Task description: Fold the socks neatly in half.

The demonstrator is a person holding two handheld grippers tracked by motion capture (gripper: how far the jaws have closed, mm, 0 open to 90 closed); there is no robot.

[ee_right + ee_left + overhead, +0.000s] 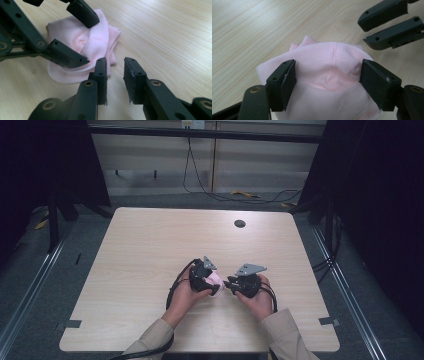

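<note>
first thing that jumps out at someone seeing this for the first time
A bunched pink cloth on the near middle of the pale wooden table, the one spot of colour there. The left gripper is clamped on it, its black pads pressing in from both sides. The right gripper sits just beside the cloth with a narrow gap between its jaws and nothing in them.

bare table (pixel 150 245) all round, grommet hole (pixel 240 224) far side
</note>
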